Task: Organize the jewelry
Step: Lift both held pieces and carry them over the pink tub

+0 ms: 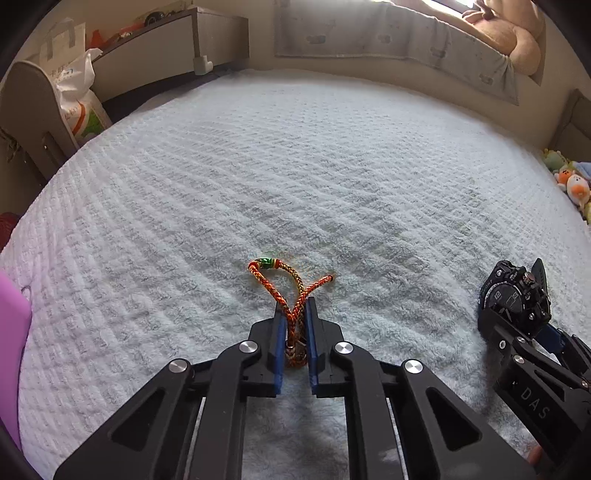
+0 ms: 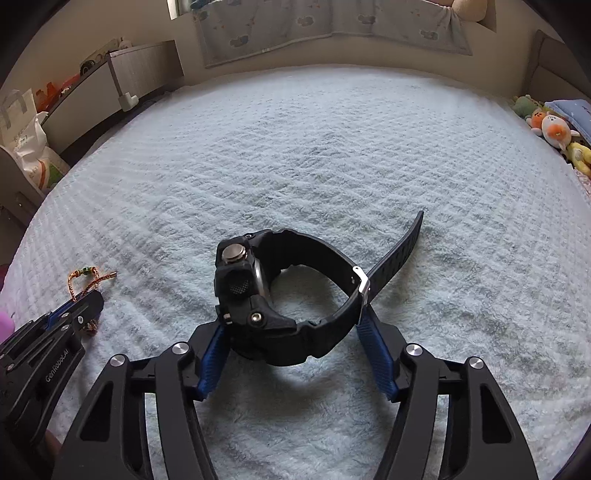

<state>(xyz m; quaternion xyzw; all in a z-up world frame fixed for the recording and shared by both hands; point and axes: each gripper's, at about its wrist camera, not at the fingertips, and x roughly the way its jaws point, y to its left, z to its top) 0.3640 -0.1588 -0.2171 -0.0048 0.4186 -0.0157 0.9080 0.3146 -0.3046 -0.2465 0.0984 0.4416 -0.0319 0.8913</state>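
A braided orange and green cord bracelet (image 1: 266,263) lies on the white fleecy blanket (image 1: 295,166). My left gripper (image 1: 294,306) is shut on its two crossed strands, and the loop with the green bead sticks out ahead of the tips. In the right wrist view the same bracelet (image 2: 86,280) shows at the far left in the left gripper (image 2: 94,299). A black wristwatch (image 2: 240,273) stands on edge, buckled into a loop. My right gripper (image 2: 292,320) grips it, one blue pad on the case and the other on the strap at the buckle. The watch (image 1: 506,295) also shows at the right of the left wrist view.
Plush toys (image 2: 554,129) lie at the blanket's right edge. A plastic bag (image 1: 79,99) and a low shelf (image 1: 166,48) stand at the far left. A pink object (image 1: 11,332) reaches in at the left edge. A patterned cloth (image 2: 332,26) hangs behind.
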